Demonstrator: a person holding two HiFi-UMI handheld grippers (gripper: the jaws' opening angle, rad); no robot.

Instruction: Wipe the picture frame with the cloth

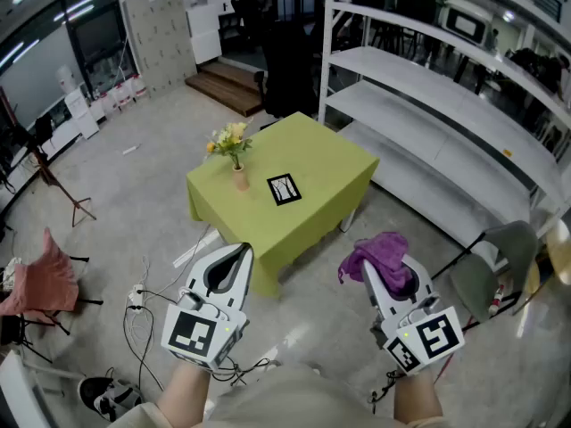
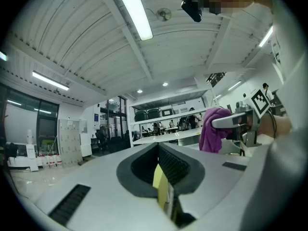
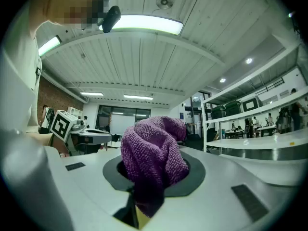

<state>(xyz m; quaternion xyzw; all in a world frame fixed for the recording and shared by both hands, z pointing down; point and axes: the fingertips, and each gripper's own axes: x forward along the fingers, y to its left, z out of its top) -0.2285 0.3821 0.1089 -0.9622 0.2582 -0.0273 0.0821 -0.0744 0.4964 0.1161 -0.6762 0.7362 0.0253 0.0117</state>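
Note:
A black picture frame lies flat on the green-clothed table, well ahead of both grippers. My right gripper is held low at the right, short of the table, shut on a purple cloth that bunches out of its jaws; the cloth fills the middle of the right gripper view. My left gripper hovers at the table's near corner, jaws shut with nothing between them. From the left gripper view the purple cloth shows off to the right.
A small vase of yellow flowers stands on the table left of the frame. White shelving runs along the right. A grey chair stands near my right gripper. Cables trail on the floor at the left, by a stand with a pink cloth.

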